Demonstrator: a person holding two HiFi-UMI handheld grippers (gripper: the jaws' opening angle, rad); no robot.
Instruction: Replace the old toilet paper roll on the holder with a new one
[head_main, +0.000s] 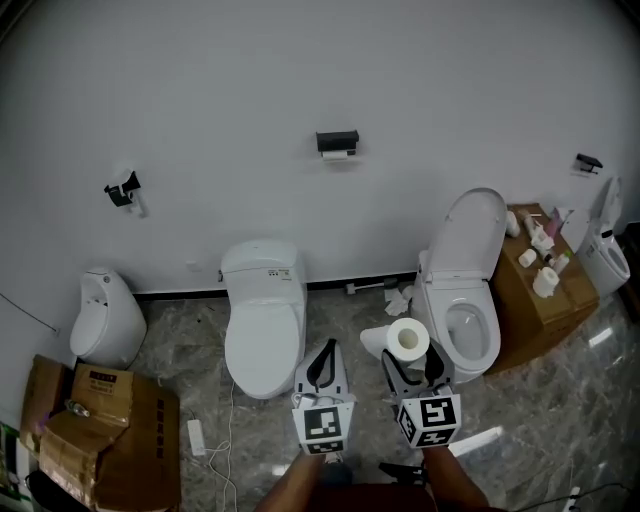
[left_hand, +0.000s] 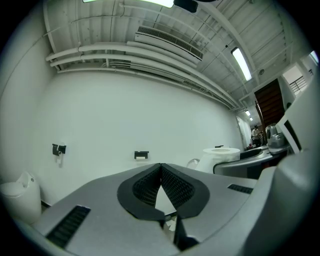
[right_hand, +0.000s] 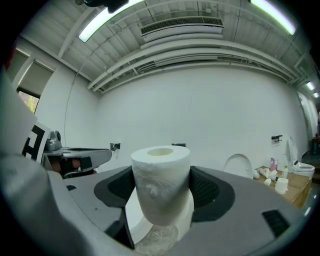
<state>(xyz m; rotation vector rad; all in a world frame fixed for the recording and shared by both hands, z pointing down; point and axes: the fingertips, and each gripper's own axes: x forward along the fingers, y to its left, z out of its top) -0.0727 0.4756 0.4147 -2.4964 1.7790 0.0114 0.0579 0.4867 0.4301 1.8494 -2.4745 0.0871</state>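
Observation:
A black paper holder (head_main: 337, 141) hangs on the white wall straight ahead, with a strip of white paper under it; it shows small in the left gripper view as the holder (left_hand: 141, 155). My right gripper (head_main: 413, 358) is shut on a full white toilet paper roll (head_main: 408, 338), held upright; the roll (right_hand: 161, 190) fills the right gripper view between the pads. My left gripper (head_main: 322, 361) is shut with nothing in it, its tips (left_hand: 161, 165) touching. Both grippers point level at the wall, well short of the holder.
A closed white toilet (head_main: 264, 318) stands ahead left, an open one (head_main: 468, 290) ahead right. A urinal-like fixture (head_main: 105, 316) and cardboard boxes (head_main: 100, 425) are at the left. A brown box (head_main: 545, 285) with small bottles and rolls sits at the right. Crumpled paper (head_main: 398, 300) lies on the marble floor.

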